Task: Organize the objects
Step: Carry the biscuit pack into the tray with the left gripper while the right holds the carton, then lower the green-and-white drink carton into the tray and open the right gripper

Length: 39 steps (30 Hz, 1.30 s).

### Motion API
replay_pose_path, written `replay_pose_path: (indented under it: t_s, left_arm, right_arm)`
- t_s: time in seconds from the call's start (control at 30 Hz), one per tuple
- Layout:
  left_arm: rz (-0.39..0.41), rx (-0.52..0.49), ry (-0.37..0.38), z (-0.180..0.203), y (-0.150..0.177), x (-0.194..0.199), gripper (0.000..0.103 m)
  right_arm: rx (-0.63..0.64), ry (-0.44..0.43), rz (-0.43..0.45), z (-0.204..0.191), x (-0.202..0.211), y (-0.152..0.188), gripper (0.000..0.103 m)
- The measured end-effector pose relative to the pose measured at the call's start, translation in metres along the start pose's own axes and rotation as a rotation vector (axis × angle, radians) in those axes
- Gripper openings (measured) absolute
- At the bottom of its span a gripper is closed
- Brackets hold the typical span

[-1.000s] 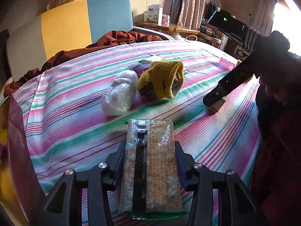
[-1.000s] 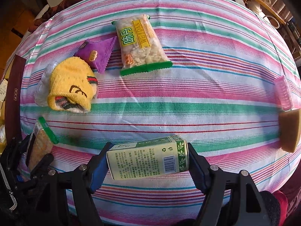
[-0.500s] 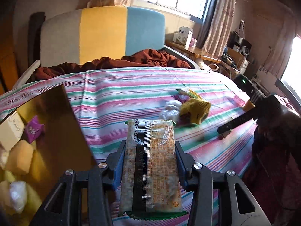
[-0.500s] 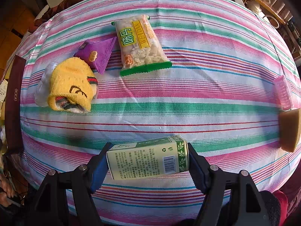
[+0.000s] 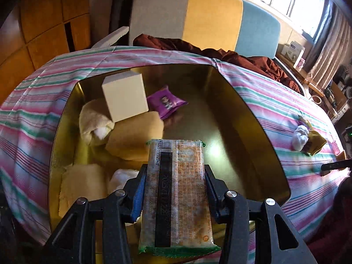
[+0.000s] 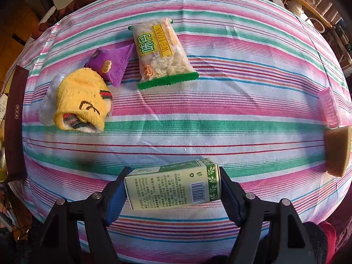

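My left gripper point(image 5: 175, 189) is shut on a long snack packet point(image 5: 177, 193) with a barcode and a green hem, held over the near end of a gold-lined box point(image 5: 259, 132). In the box lie a cream carton point(image 5: 125, 98), a purple sachet point(image 5: 165, 102), yellow sponges point(image 5: 136, 136) and pale cloths. My right gripper point(image 6: 172, 190) is shut on a green and white carton point(image 6: 173, 189) held sideways above the striped tablecloth point(image 6: 220, 101). On the cloth lie a yellow knitted sock point(image 6: 81, 103), a purple packet point(image 6: 112, 62) and a clear Weidan snack bag point(image 6: 161, 52).
A pink comb point(image 6: 329, 107) and a tan sponge wedge point(image 6: 337, 150) lie at the cloth's right edge. The box's dark red wall point(image 6: 15, 121) shows at the left. A multicoloured sofa point(image 5: 202, 30) with a brown blanket point(image 5: 220, 52) stands behind the table.
My left gripper has swung left with the snack packet, from over the cloth near the sock to over the gold box. The right gripper and its carton have stayed put.
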State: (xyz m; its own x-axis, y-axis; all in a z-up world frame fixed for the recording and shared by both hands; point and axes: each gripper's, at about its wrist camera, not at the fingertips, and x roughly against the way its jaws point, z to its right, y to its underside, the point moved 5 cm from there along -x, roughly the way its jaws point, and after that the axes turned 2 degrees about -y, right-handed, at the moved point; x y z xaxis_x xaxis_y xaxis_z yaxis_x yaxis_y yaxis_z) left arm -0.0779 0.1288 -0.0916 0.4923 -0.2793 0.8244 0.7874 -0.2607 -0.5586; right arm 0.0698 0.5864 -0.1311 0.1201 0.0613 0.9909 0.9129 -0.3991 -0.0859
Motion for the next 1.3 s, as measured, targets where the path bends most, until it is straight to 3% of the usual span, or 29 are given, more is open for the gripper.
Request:
replay_pose_path:
  t_s: [0.2,0.47,0.6,1.13,1.3]
  left_arm:
    - [-0.037,-0.016,-0.013,-0.004,0.015,-0.009,0.048]
    - [-0.024,-0.054,-0.044,-0.005,0.017,-0.008,0.049]
    - [0.018,-0.091,-0.051,0.001,0.02,0.001,0.063]
    - [0.145,-0.076,-0.054,-0.004,0.011,0.045,0.068]
    - [0.175,-0.067,-0.045,-0.006,0.009,0.056,0.07]
  right_arm:
    - [0.002,0.012,-0.001,-0.001,-0.002,-0.001,0.076]
    - [0.001,0.013,0.003,-0.003,0.0,-0.001,0.076]
    - [-0.008,0.021,0.01,-0.003,0.002,-0.002,0.076]
    - [-0.014,0.085,0.042,-0.01,0.015,-0.003,0.076]
    - [-0.034,0.086,0.109,-0.014,0.031,-0.004,0.076]
